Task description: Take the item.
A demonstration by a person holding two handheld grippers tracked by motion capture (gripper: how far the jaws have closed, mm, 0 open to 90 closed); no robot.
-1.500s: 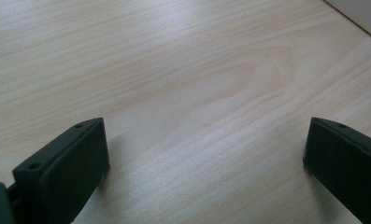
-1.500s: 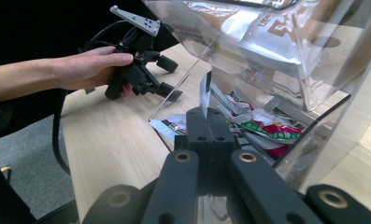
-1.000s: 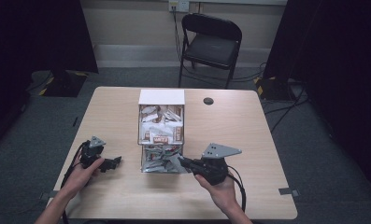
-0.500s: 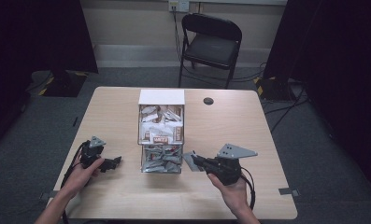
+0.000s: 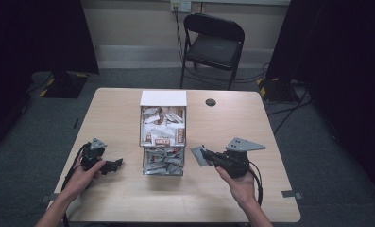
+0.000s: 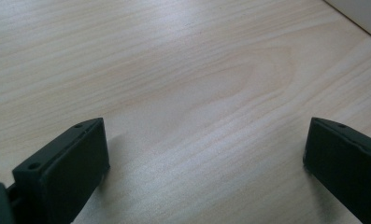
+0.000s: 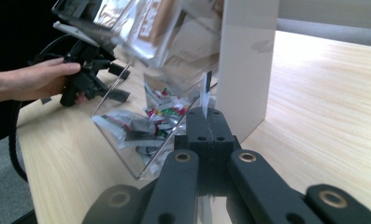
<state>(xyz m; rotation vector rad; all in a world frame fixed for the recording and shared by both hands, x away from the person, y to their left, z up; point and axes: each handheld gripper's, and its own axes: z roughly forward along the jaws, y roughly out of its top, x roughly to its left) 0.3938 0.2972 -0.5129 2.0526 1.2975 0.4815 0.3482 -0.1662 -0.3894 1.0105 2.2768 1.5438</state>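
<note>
**Packet coming clear of the clear bin**

Rightward across the high view, the right hand-held gripper (image 5: 205, 155) has been drawing away from the clear two-tier bin (image 5: 164, 138) since a second ago, and a gap of bare worktop (image 5: 128, 203) is now showing between them. Its jaws are pressed together on a small flat packet (image 5: 198, 156), which is sitting just right of the bin's lower tray, at centre frame. In the right gripper view the packet (image 7: 205, 95) is appearing as a thin white edge sticking up from the closed jaws.

The left hand-held gripper (image 5: 110, 165) is resting at lower left, well apart from the bin, its jaws standing wide with nothing between them; in the left gripper view they are framing bare wood.

The grip seems to be holding only one margin of the packet, so it may be pivoting or slipping out if the hand swings quickly. Nothing is steadying the bin, so a packet snagging on the tray's lip, or the returning hand bumping the wall, could be shoving or tipping it and spilling the loose packets (image 7: 141, 123).

How much of the packet is lying inside the jaws is hidden. Its print is too small to read. The bin's upper tier is cut off at the top of the right gripper view, and glare is blurring its contents.
</note>
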